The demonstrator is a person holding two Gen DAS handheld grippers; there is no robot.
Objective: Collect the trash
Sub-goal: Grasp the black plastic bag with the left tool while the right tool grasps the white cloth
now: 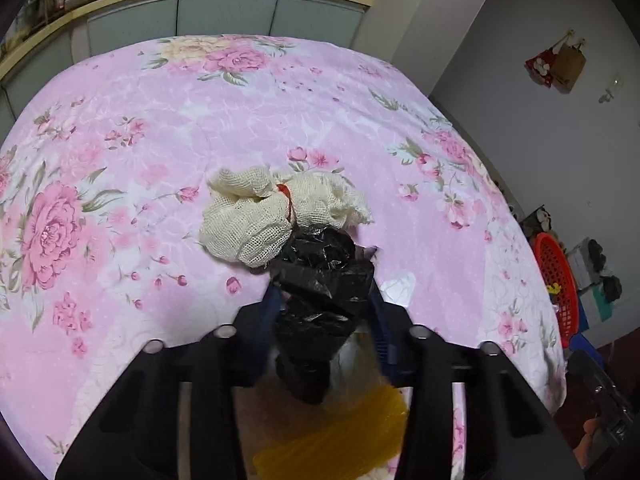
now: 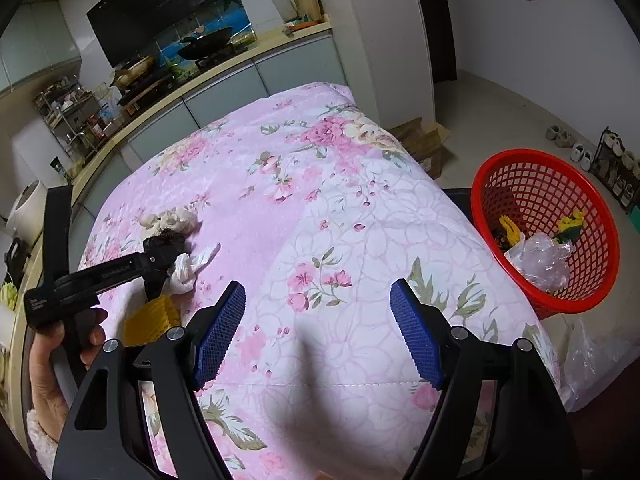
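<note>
Trash collection, partly done (several pieces already in the red basket [image 2: 546, 216]).
Your left gripper [image 1: 324, 276] pinches the crumpled black plastic bag [image 1: 320, 264]; right gripper [image 2: 318, 328] spread, empty; gauze cloth [image 1: 276, 216], white tissue [image 2: 188, 270], yellow strip [image 2: 150, 320] remain.

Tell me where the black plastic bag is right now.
The black plastic bag sits between the left tongs, on the pink floral bedspread, touching the cream mesh cloth just beyond it.

The right gripper [image 2: 318, 330] hangs with its 2 blue pads [image 2: 221, 334] wide apart over the pink floral quilt [image 2: 320, 200], nothing between them. At left, a hand [image 2: 56, 364] holds the left gripper [image 2: 160, 264] at a black bag [image 2: 164, 246], beside white tissue [image 2: 188, 270], a yellow piece [image 2: 150, 320] and cream cloth [image 2: 172, 218]. A red basket [image 2: 544, 228] on the floor holds trash.
</note>
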